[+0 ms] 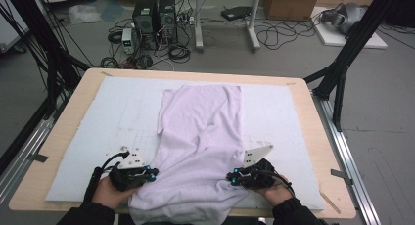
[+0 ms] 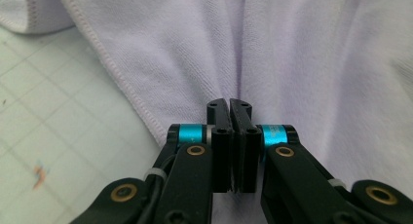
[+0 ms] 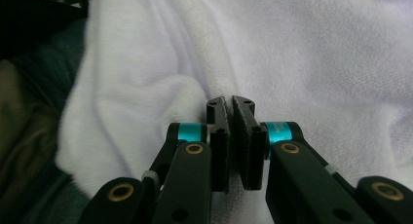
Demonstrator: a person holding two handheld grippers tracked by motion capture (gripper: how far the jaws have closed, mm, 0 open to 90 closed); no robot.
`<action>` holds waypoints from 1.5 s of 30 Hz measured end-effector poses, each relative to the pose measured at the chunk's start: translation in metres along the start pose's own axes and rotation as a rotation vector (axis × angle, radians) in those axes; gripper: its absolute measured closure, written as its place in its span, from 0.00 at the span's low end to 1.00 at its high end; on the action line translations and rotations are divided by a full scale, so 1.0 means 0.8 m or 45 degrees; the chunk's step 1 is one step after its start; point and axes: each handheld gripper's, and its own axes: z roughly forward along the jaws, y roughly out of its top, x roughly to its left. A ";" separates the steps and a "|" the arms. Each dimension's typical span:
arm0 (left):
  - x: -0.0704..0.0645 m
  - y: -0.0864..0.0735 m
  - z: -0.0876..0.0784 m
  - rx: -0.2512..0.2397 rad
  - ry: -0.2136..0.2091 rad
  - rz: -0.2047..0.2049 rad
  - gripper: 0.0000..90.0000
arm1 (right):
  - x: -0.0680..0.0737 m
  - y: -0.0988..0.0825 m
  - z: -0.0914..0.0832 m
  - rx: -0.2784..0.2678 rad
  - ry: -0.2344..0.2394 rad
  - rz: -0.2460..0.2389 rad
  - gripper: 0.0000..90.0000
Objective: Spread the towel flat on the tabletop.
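- Your left gripper (image 1: 151, 175) stood at the near left edge of the pale lilac terry-cloth towel (image 1: 203, 137); in the left gripper view its jaws met, pinched on a fold of the cloth just inside the stitched hem (image 2: 122, 83)
- Your right gripper (image 1: 232, 178) stood at the towel's near right edge; in the right gripper view its jaws were likewise pressed together on a raised ridge of cloth (image 3: 214, 83)
- The towel lay lengthwise down the middle of the white gridded foam mat (image 1: 98, 127) that covered the light wooden table (image 1: 323, 137); its far end was flat and fairly square, its middle narrowed and creased, and its near end spilled over the table's front edge toward you
- Judged progress: both near edges appeared to be seized, so the grasping step looked complete
- Judged remainder: the cloth was not yet smoothed or folded; its left side near the far end was turned over on itself, and the near part was bunched between your grippers, so lifting, spreading and folding all seemed yet to be done
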 end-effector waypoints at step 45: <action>0.037 -0.013 -0.010 -0.008 0.134 -0.094 0.98 | -0.031 -0.004 0.002 0.077 -0.108 0.098 0.98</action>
